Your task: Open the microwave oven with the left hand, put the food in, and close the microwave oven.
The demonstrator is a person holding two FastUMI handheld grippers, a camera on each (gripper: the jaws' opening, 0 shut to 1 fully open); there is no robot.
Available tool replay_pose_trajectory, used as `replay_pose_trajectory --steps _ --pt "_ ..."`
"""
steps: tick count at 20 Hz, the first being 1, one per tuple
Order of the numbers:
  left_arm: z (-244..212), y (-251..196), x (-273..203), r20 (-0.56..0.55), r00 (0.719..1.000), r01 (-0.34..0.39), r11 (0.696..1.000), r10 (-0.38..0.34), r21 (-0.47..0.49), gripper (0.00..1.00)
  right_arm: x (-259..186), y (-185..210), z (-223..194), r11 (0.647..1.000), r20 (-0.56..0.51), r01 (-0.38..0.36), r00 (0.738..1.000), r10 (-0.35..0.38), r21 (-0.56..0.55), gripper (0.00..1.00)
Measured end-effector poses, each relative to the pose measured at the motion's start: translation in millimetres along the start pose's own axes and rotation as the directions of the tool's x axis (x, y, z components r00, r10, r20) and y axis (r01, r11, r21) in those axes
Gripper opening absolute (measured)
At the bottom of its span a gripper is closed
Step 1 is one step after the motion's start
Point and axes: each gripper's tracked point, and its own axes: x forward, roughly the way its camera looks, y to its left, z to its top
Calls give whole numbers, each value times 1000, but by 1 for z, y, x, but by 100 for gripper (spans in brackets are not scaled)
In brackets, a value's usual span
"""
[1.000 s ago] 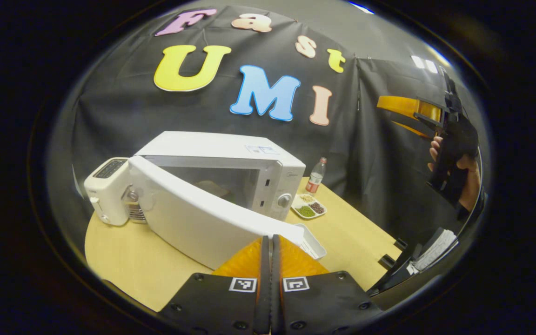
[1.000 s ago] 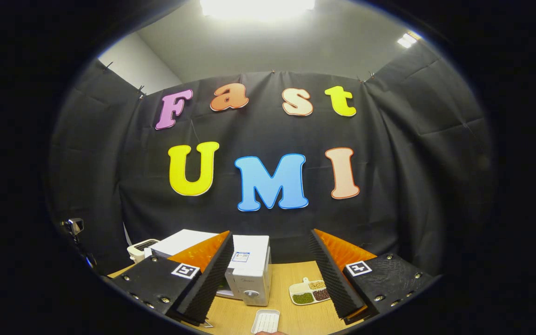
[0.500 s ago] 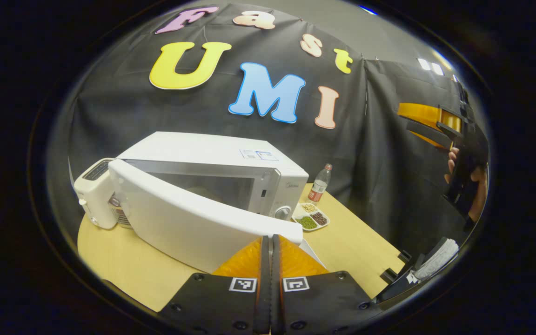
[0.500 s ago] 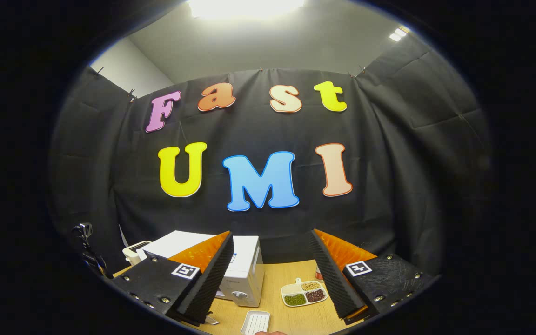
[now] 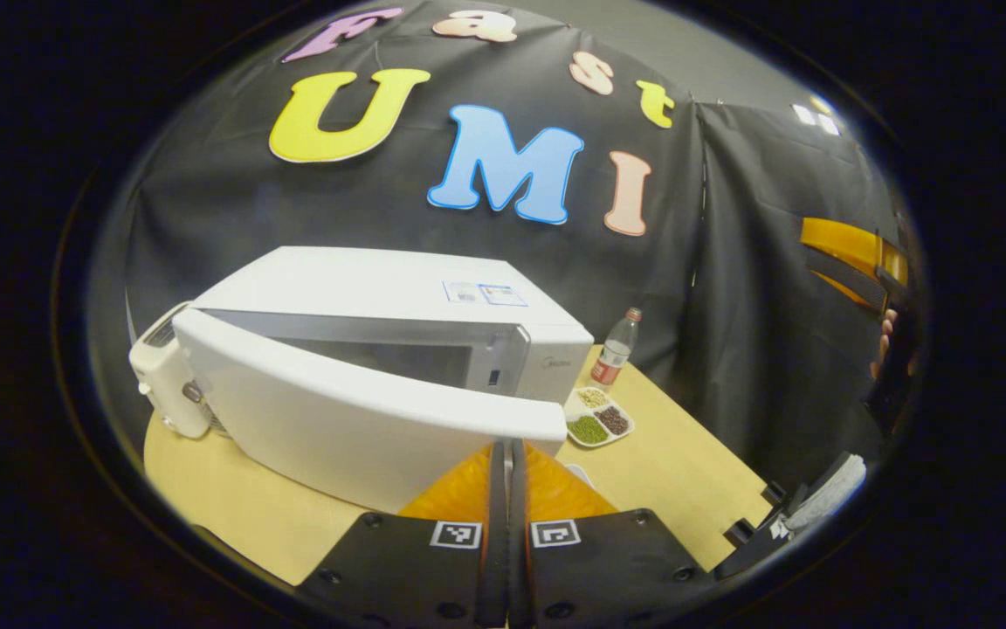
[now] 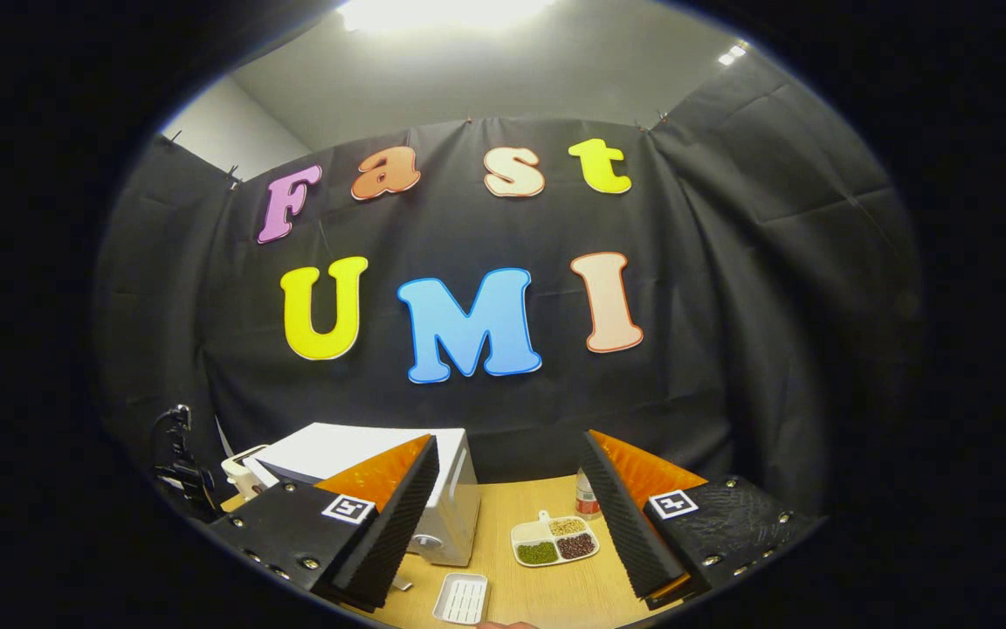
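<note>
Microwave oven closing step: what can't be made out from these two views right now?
- Left gripper contact with the microwave door: its shut fingers hide it, left gripper view.
- Food inside the microwave oven: the door covers the cavity.
- Control knob: right gripper's finger partly covers it, right gripper view.

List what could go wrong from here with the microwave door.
1. The left gripper, shut, meets the microwave door only at its free edge; it could slip off, leaving the door ajar.
2. A hard push might slide the microwave toward the toaster beside it.
3. The white tray lies near the door's path and might get nudged.
</note>
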Motion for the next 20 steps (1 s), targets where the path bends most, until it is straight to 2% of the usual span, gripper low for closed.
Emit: replay_pose_trajectory --steps 10,20 --pt "19 1 41 -21 999 -33 999 32 -15 7 1 -30 -12 998 -26 48 999 -47 39 98" --pt "33 7 68 -18 999 -50 998 50 -34 7 14 -60 -4 996 -4 90 996 -90 11 98"
